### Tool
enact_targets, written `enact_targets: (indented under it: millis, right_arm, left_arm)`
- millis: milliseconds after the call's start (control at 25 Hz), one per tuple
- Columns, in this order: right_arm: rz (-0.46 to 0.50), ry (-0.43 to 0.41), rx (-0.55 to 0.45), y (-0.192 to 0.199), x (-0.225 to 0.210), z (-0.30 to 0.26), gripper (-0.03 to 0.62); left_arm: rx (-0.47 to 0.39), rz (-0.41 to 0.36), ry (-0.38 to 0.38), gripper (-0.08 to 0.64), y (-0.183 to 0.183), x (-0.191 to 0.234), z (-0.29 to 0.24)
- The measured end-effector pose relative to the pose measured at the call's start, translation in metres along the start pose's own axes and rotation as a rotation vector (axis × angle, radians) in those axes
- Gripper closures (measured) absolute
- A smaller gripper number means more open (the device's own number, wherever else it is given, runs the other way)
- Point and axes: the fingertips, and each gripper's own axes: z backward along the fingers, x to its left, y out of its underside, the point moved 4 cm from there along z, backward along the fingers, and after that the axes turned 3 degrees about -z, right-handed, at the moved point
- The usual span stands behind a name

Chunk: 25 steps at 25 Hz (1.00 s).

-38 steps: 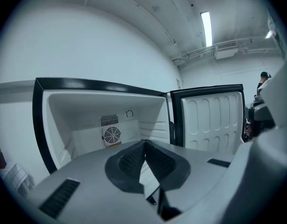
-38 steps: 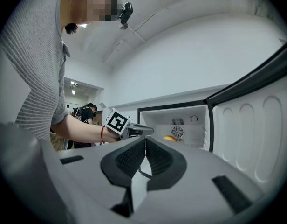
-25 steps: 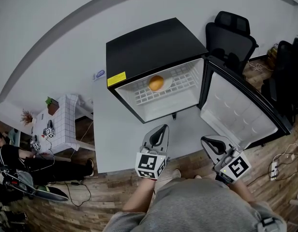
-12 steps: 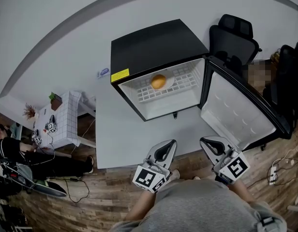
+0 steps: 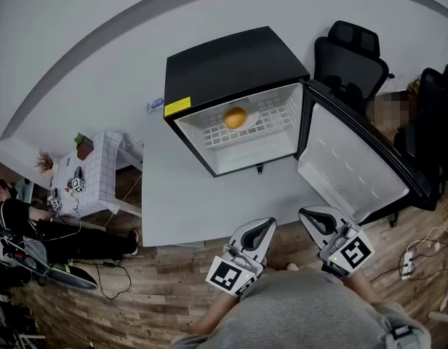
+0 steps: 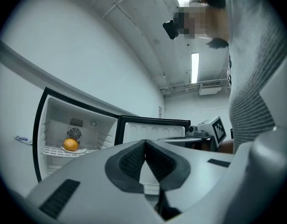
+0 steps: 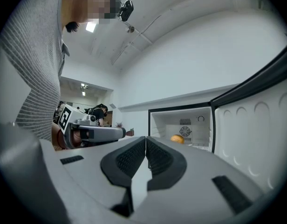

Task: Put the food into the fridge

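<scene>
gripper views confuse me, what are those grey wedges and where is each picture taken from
No robot here: a person holds a two-jaw tool in each hand. The head view comes from a camera on their head, looking down at the left gripper, the right gripper and a small black fridge with its door open. The other two come from cameras riding on each gripper, looking along its grey jaws. Both pairs are closed together and hold nothing. Inside the fridge an orange sits on a white plate on the wire shelf.
</scene>
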Motion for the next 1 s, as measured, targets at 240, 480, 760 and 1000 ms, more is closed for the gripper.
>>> enact_targets:
  millis: [240,480,760,1000]
  right_arm:
    - [-0.002,-0.028,-0.027,-0.003,0.003,0.004,0.580]
    - [0.022,-0.029,0.005,0.001,0.002,0.006,0.580]
    - [0.060,-0.053,-0.010,-0.002,0.005,0.004,0.580]
    - [0.068,-0.067,0.011,-0.002,0.005,0.005,0.580]
  left_arm:
    - [-0.001,0.008,-0.006,0.549,0.000,-0.007,0.000]
    - [0.006,-0.001,-0.003,0.549,0.002,-0.012,-0.002]
    - [0.008,-0.005,-0.010,0.549,0.002,-0.012,-0.003]
    - [0.015,-0.009,-0.016,0.549,0.003,-0.012,-0.004]
